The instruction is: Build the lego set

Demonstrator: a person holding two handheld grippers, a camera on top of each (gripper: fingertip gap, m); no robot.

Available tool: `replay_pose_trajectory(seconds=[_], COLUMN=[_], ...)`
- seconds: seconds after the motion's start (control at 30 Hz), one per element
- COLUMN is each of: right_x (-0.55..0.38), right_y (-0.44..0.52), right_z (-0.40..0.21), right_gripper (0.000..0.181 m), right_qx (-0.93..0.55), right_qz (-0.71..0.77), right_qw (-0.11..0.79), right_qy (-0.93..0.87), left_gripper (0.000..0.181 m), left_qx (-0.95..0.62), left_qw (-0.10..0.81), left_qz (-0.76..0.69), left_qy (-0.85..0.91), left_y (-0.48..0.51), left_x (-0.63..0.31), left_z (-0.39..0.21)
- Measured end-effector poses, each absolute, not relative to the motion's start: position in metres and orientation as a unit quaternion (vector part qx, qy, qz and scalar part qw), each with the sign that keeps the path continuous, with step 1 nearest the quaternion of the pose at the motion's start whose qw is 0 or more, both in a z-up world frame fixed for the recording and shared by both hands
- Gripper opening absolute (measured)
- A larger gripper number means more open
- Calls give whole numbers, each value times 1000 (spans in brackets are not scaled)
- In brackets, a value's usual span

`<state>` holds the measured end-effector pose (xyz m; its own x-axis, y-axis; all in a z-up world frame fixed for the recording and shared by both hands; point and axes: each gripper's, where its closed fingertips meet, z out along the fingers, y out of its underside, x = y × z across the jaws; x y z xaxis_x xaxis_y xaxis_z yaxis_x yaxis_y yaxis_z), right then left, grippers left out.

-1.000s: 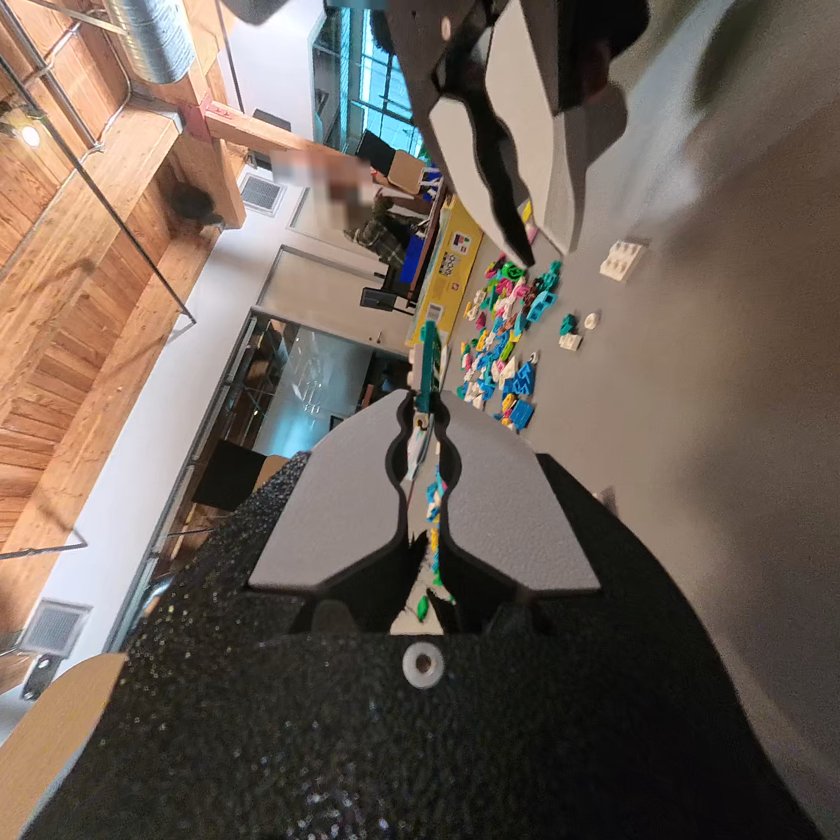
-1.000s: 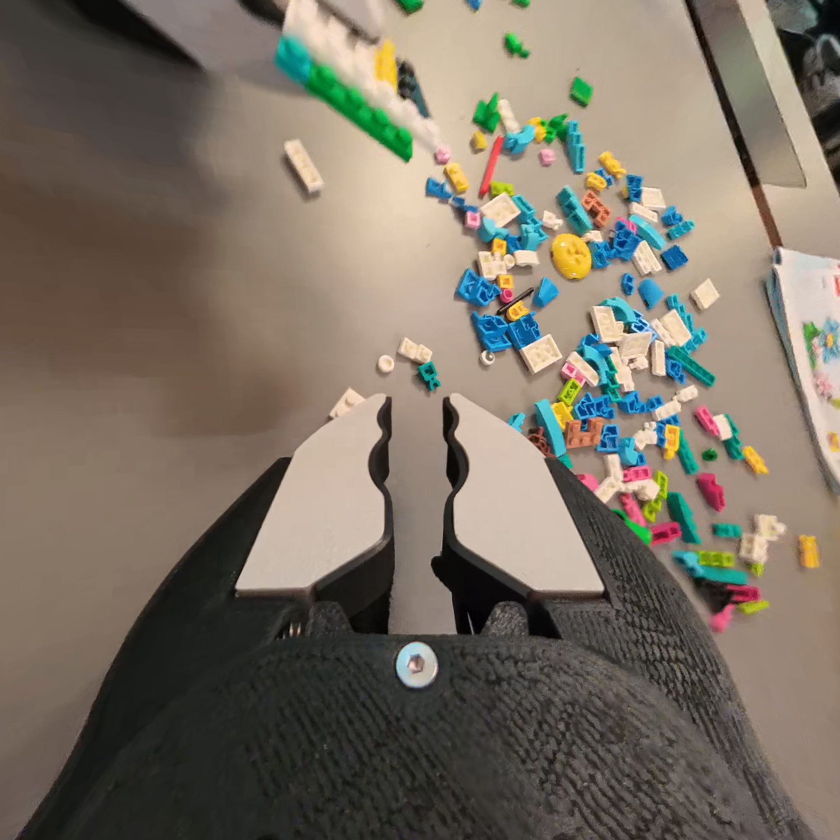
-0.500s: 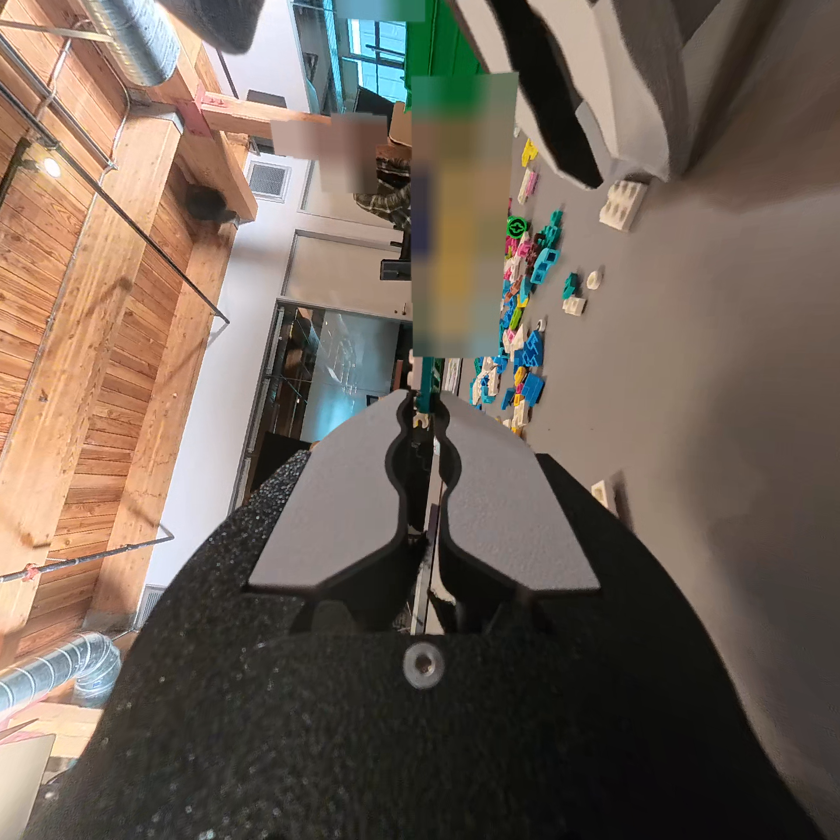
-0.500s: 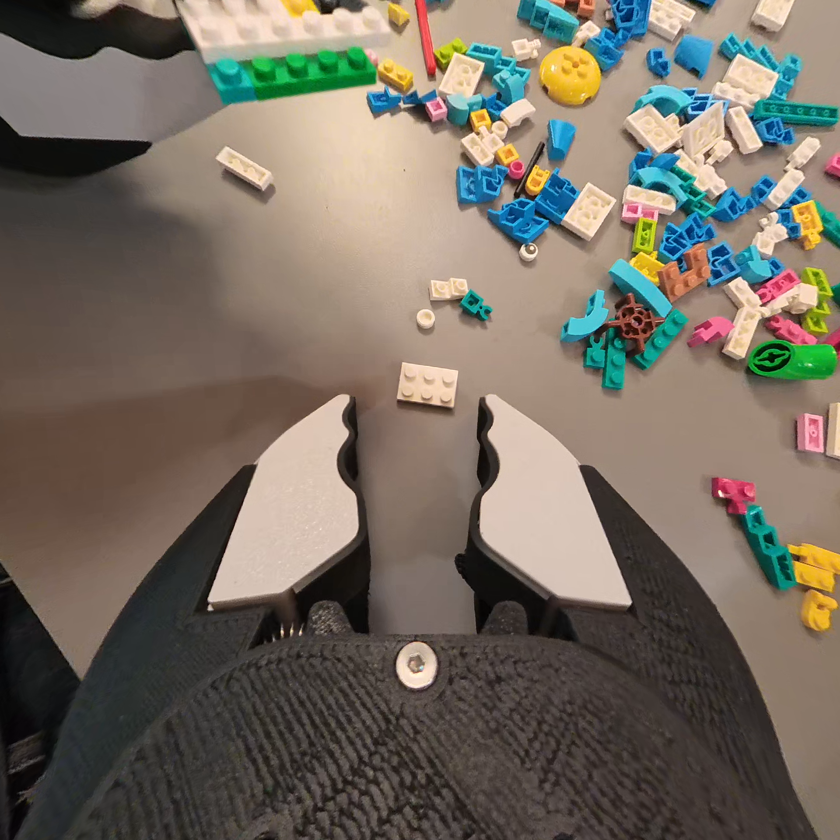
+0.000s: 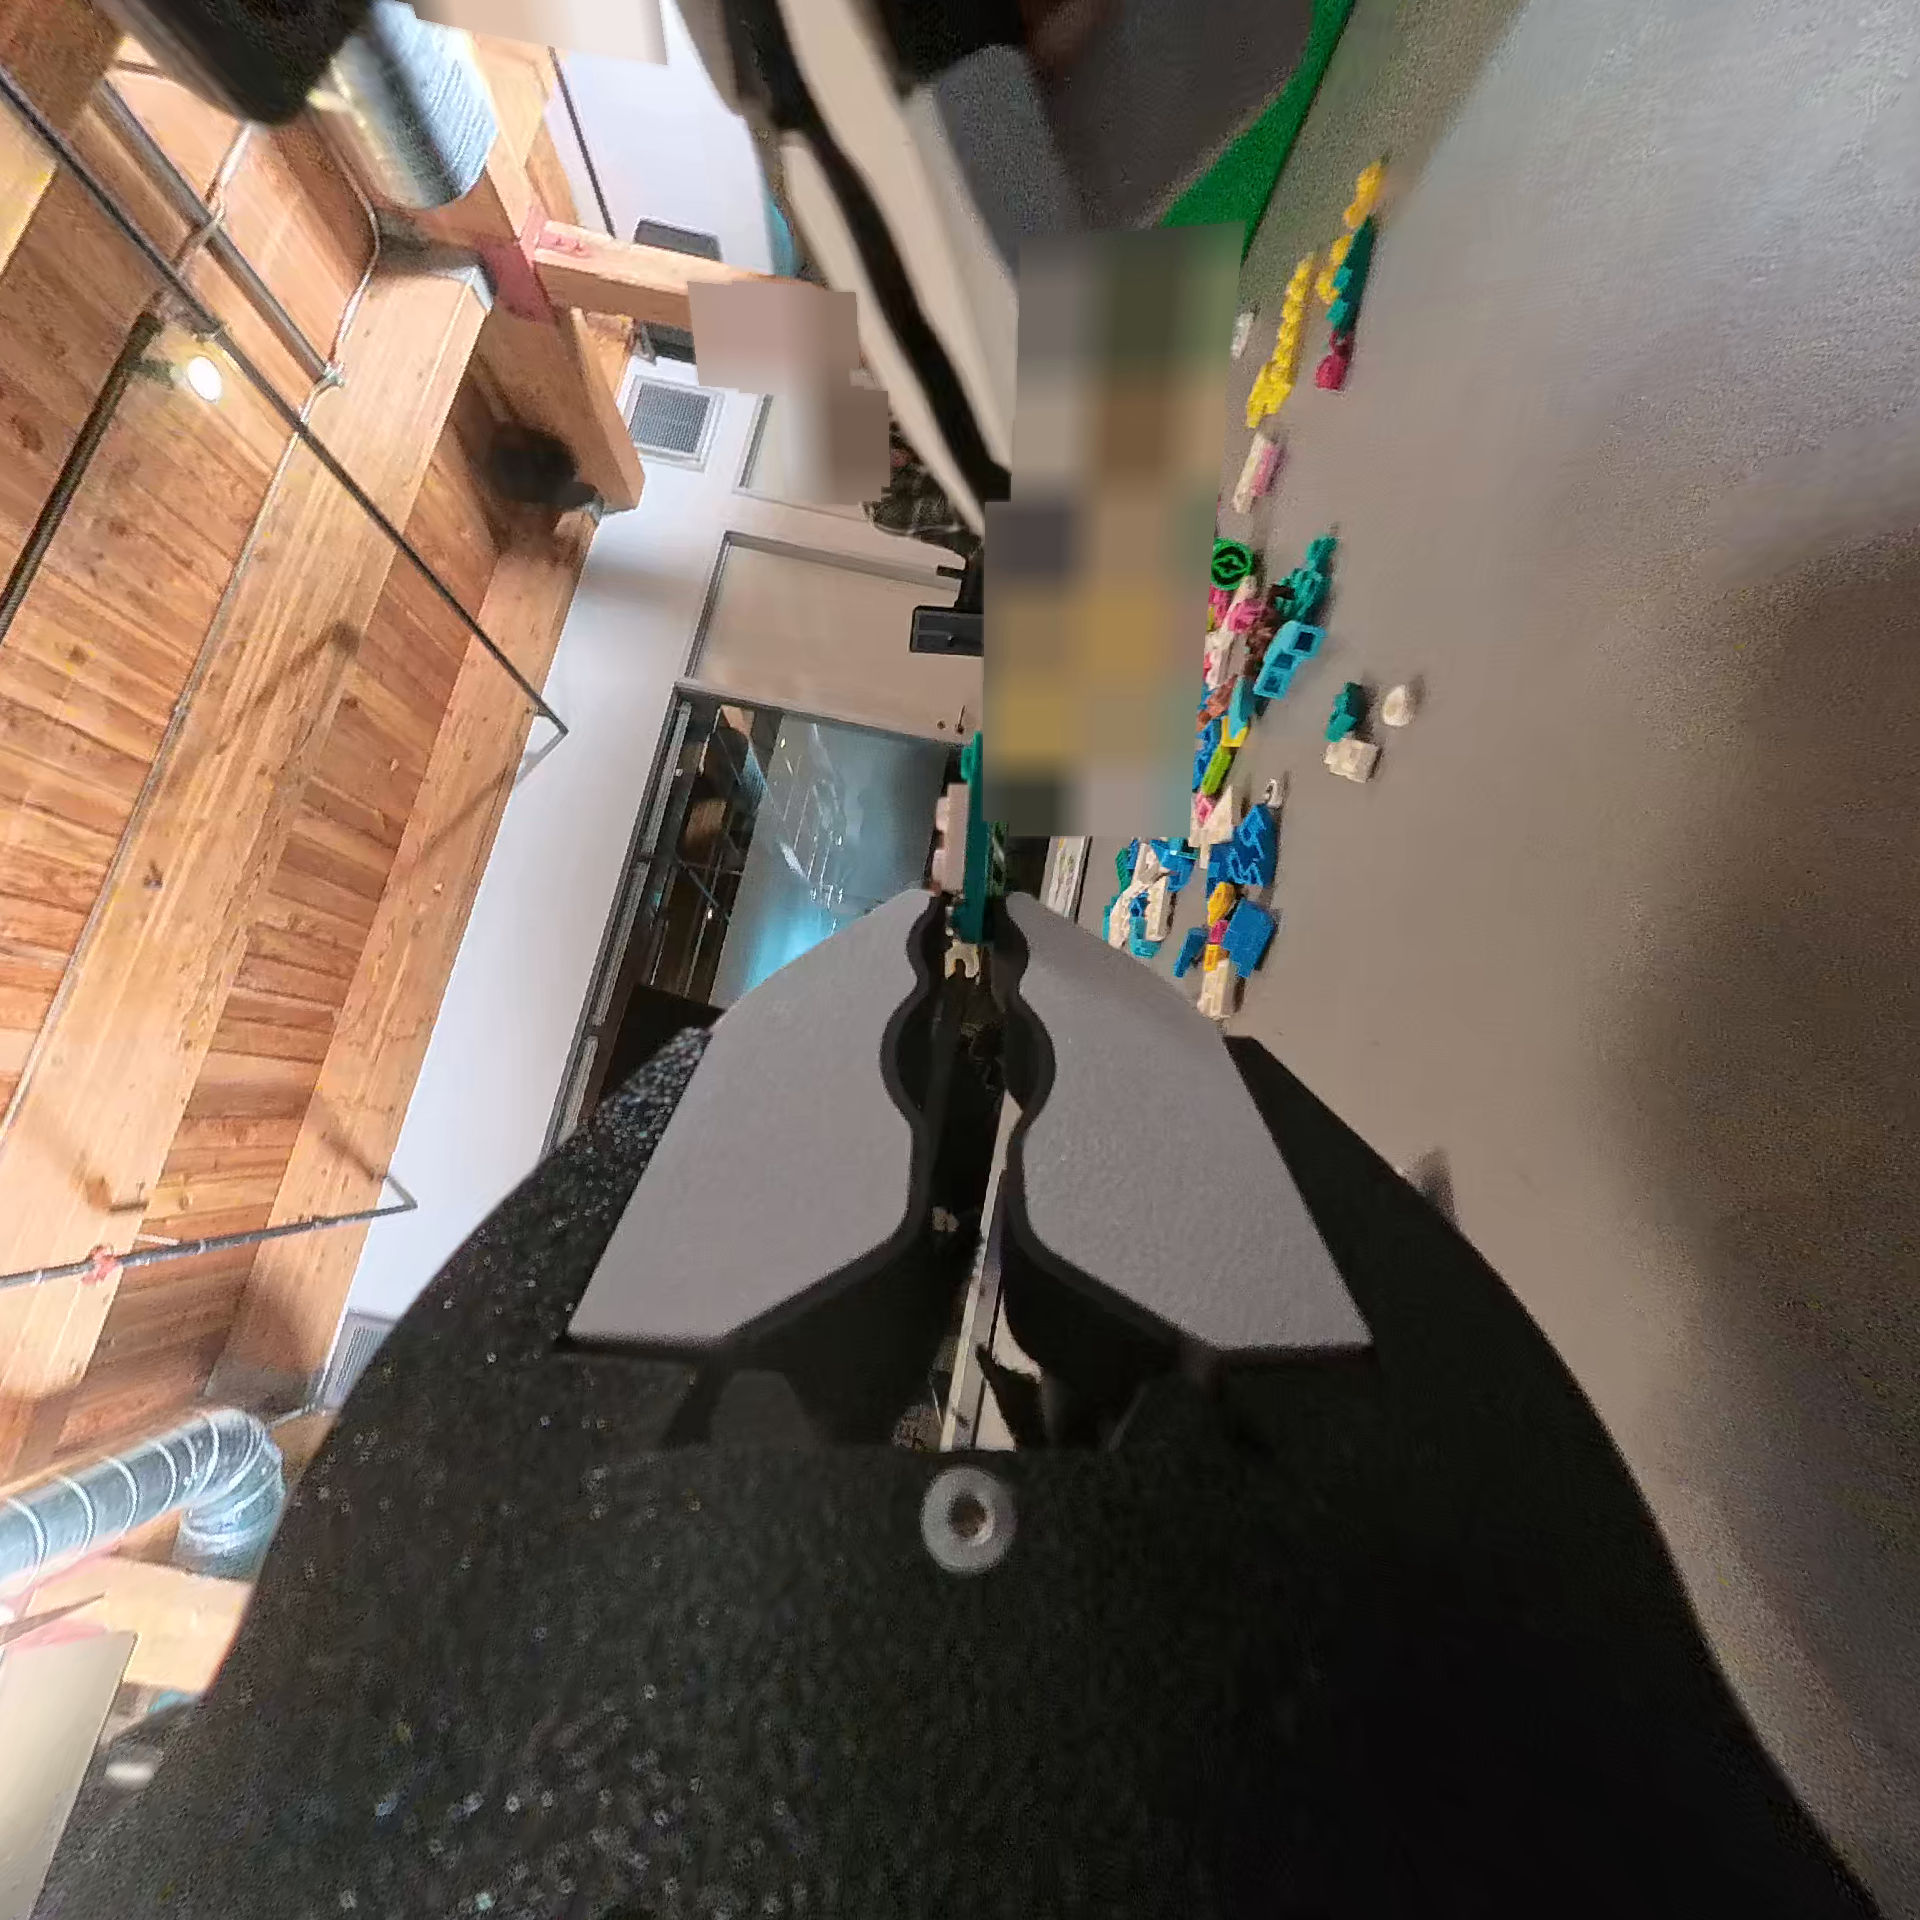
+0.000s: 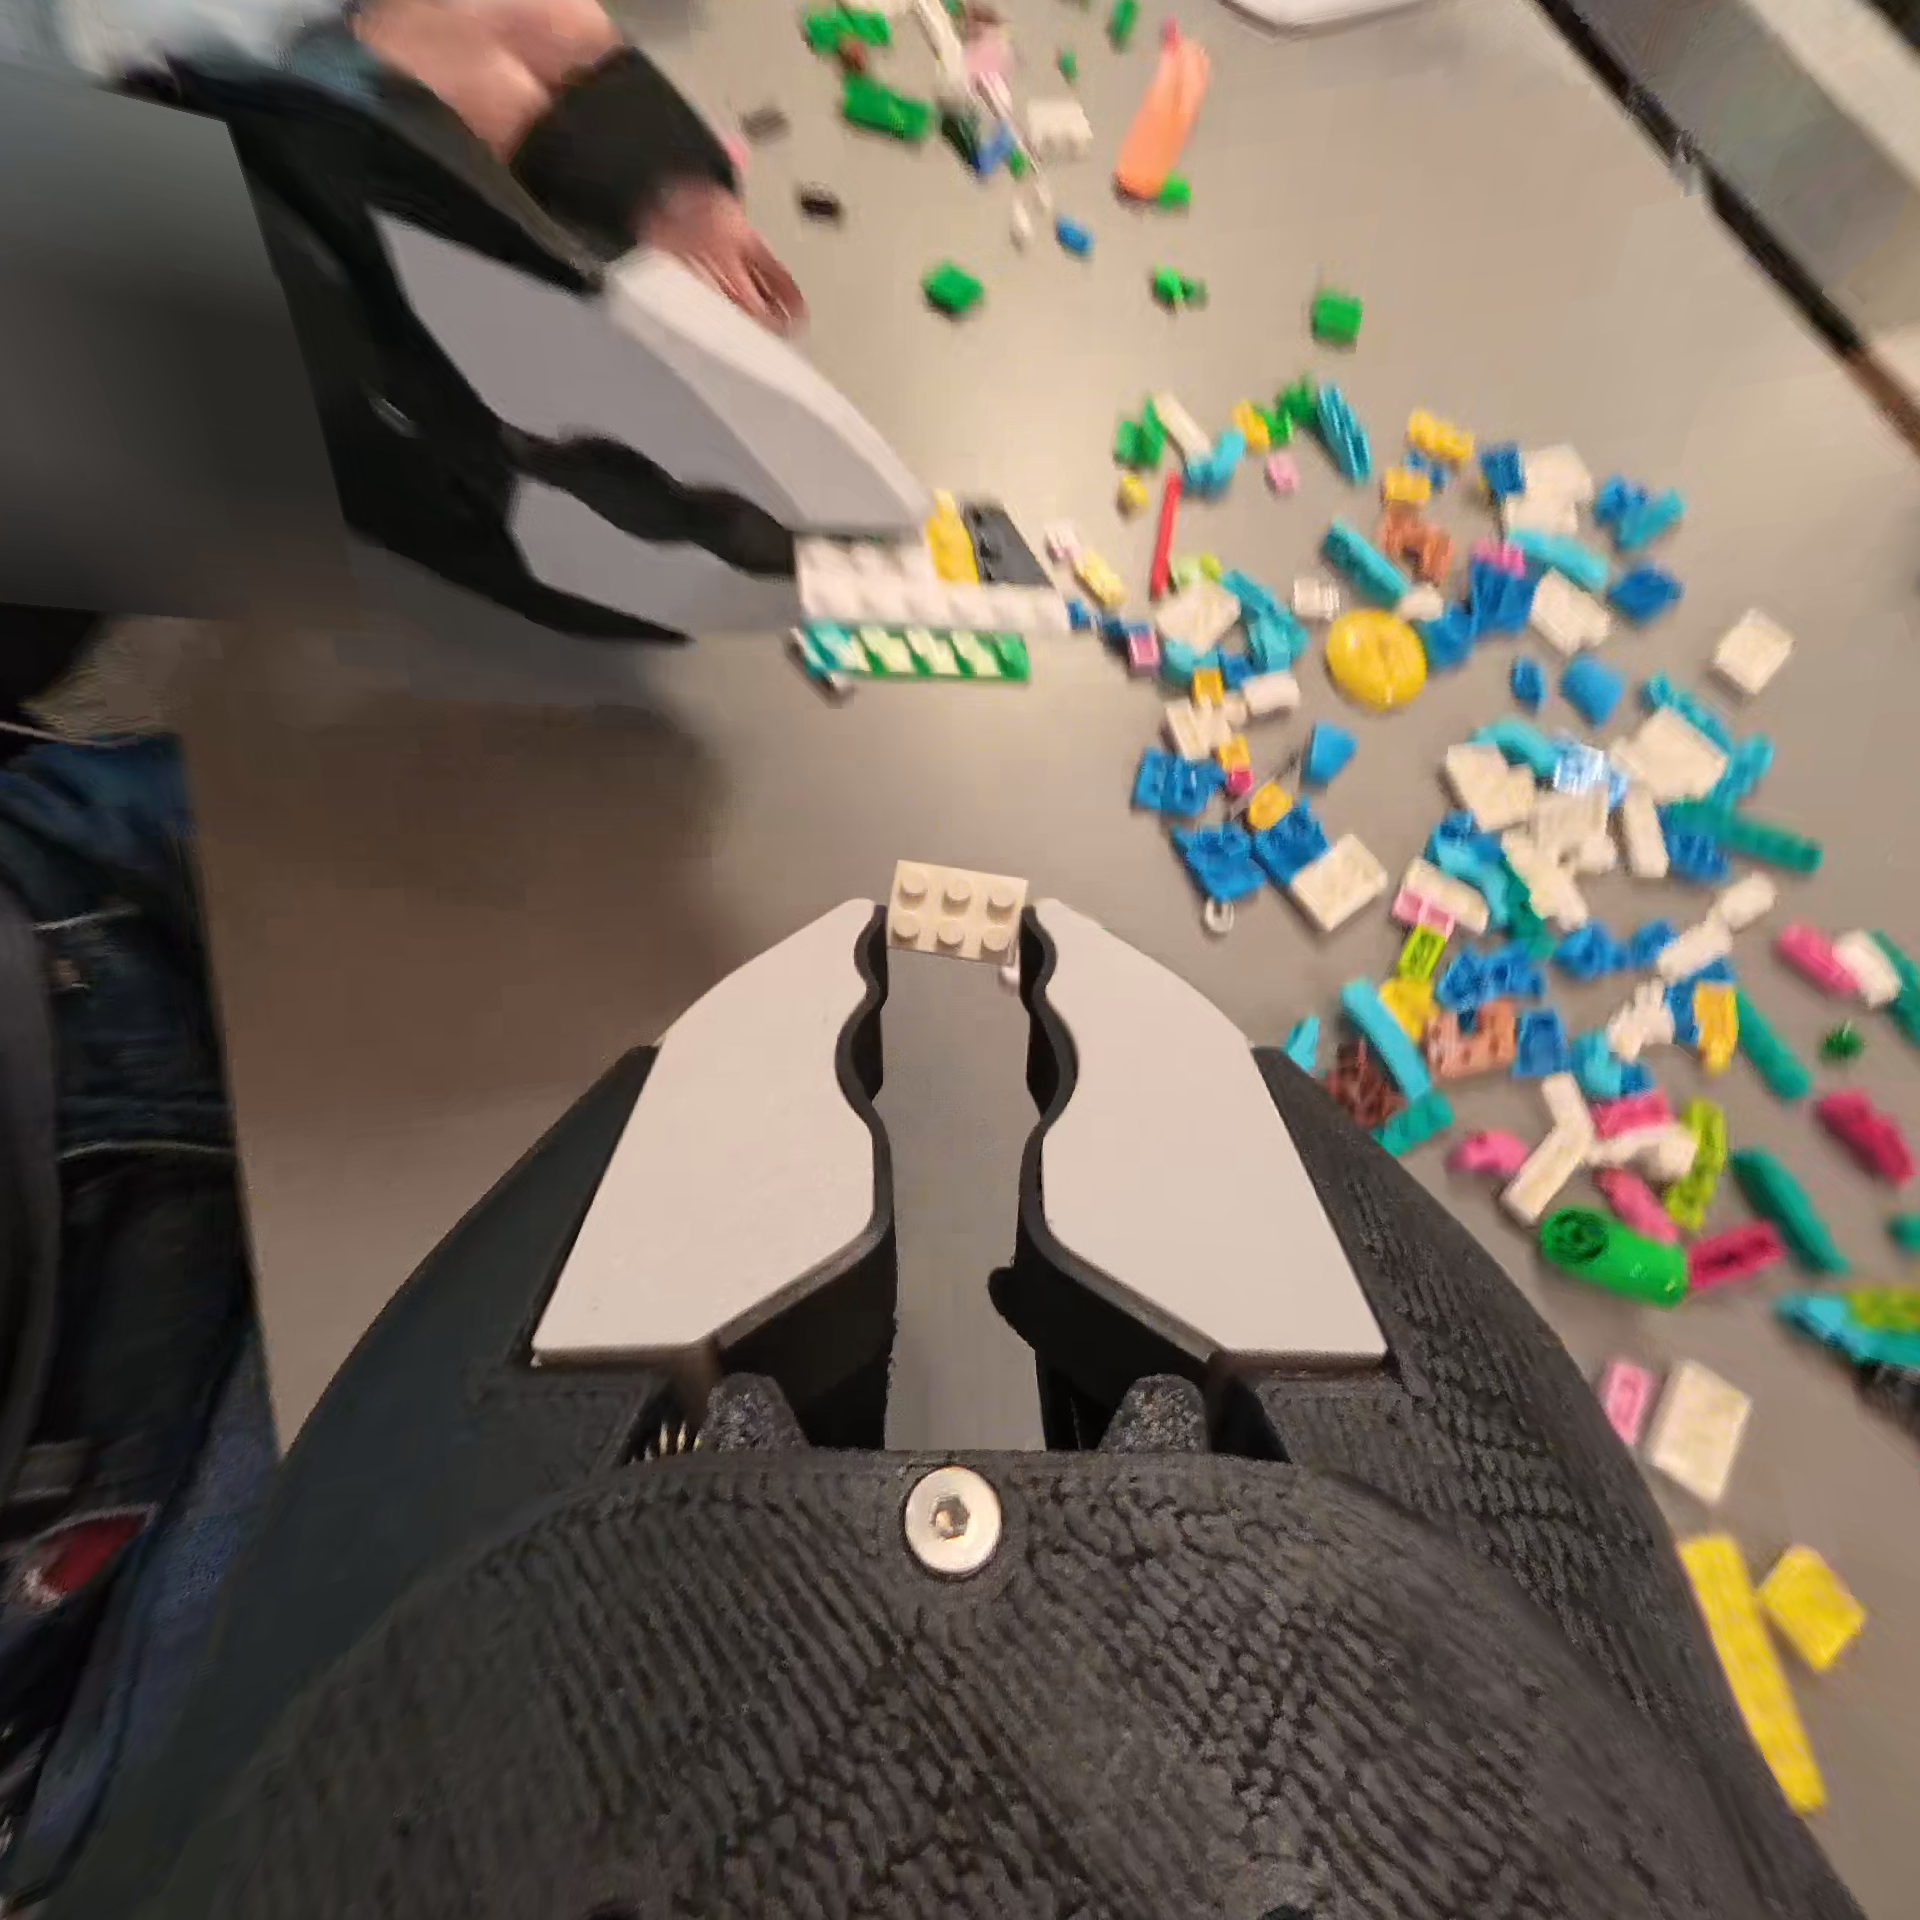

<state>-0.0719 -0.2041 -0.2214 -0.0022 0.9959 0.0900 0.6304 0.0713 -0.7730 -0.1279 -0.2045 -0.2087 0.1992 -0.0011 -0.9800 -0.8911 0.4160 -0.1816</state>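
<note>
My right gripper (image 6: pixel 954 920) is shut on a white 2x3 plate (image 6: pixel 954 921) and holds it above the grey table (image 6: pixel 468 831). My left gripper (image 5: pixel 971 920) is shut on the partly built model, seen edge-on as a teal strip (image 5: pixel 975 831). In the right wrist view the left gripper (image 6: pixel 800 592) appears at upper left, holding that model (image 6: pixel 914 613): white plates, a green and teal edge, a yellow and a black piece on top. The right gripper's fingers (image 5: pixel 894 260) show blurred at the top of the left wrist view.
A wide scatter of loose bricks (image 6: pixel 1507 831) in blue, white, teal, pink and yellow lies to the right on the table. A yellow dome (image 6: pixel 1375 659), a green cylinder (image 6: pixel 1610 1252) and an orange piece (image 6: pixel 1164 125) lie among them. A person's legs (image 6: pixel 94 987) are at left. Tip to tip, the grippers are about 7 cm apart. From either gripper's tips it is about 15 cm to the yellow dome (image 6: pixel 1375 659).
My right gripper closed on the white 2x3 plate that lay between its fingers and lifted it off the table. The left gripper still holds the model, now nearer the right gripper.
</note>
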Motion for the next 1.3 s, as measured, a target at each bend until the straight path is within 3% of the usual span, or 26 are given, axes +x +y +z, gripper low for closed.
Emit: replay_pose_trajectory(seconds=[0.17,0.43,0.93,1.3], right_x=[-88,-99,-94,-89], right_y=[-216,-220,-232,-236], right_z=[-188,-203,-258,-274], right_gripper=[23,23,23,23], right_qx=[-569,-564,-601,-611], right_qz=[282,261,353,300], right_qw=[284,217,212,196], right_qy=[-718,-753,-685,-706], left_gripper=[7,7,8,8], left_qx=[-422,-417,-374,-355], left_qw=[654,633,546,507], left_qz=[349,343,335,350], left_qy=[523,555,670,703], left_y=[-205,-206,-217,-220], left_x=[-127,-126,-114,-107], left_z=[-206,-217,-256,-268])
